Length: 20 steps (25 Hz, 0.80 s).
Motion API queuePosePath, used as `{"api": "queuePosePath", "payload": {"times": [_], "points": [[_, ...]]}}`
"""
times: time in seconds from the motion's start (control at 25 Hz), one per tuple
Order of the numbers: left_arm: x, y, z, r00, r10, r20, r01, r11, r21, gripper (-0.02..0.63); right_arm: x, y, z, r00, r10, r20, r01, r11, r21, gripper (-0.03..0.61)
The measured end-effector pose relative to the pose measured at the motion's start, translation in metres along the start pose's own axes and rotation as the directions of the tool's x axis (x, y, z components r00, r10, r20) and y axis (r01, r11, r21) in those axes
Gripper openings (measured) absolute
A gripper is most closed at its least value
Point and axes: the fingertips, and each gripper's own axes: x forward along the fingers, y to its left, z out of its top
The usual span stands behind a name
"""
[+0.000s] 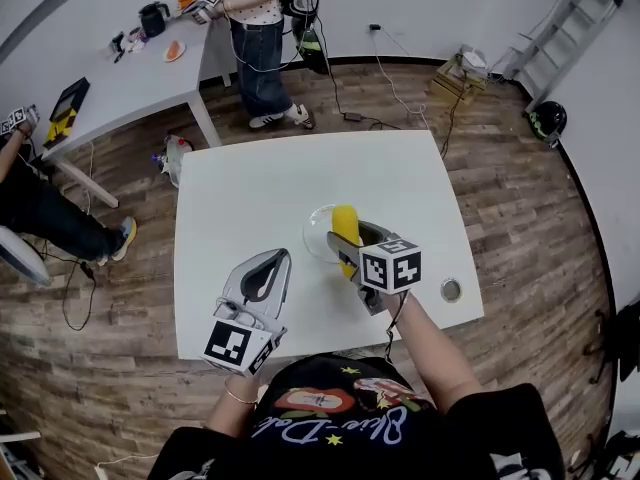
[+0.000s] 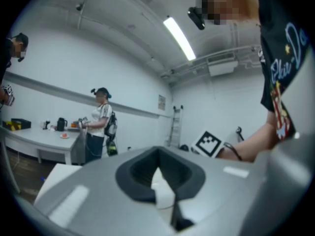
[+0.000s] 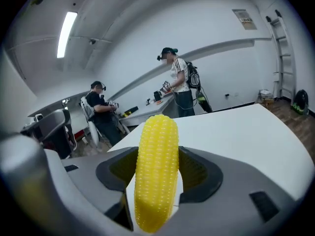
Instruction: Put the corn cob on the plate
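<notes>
The yellow corn cob (image 1: 345,225) stands between the jaws of my right gripper (image 1: 352,244), which is shut on it. It hangs over the right part of a clear glass plate (image 1: 312,232) near the middle of the white table (image 1: 260,183). In the right gripper view the corn cob (image 3: 156,161) points up and away, clamped in my right gripper (image 3: 157,186). My left gripper (image 1: 270,264) hovers left of the plate near the table's front; its jaws are together with nothing in them. The left gripper view shows my left gripper (image 2: 161,183) tilted upward toward the room.
A small round metal object (image 1: 451,289) lies near the table's front right corner. A second white table (image 1: 120,83) with gear stands at the back left, a person (image 1: 258,38) beside it. A ladder (image 1: 560,23) leans at the back right.
</notes>
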Motion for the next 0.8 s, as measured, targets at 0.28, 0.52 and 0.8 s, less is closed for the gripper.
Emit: {"api": "queuePosePath", "payload": {"times": [0.28,0.52,0.8], "points": [[0.003,0.023,0.003,0.995,0.098,0.0,-0.098,0.995,-0.033,-0.012,0.053,-0.026,-0.017,0.975,0.01,-0.224,-0.026,0.997,-0.068,0.249],[-0.01,0.037,0.007,0.984,0.176,0.03,-0.173,0.982,-0.076,-0.012,0.083,-0.035,-0.028,0.945,-0.016,-0.327,-0.015,0.996,-0.092,0.249],[-0.023,0.04,0.003,0.976,0.219,0.004,-0.218,0.973,-0.08,-0.012,0.098,-0.035,-0.047,0.917,-0.097,-0.387,-0.002,0.969,-0.245,0.249]]}}
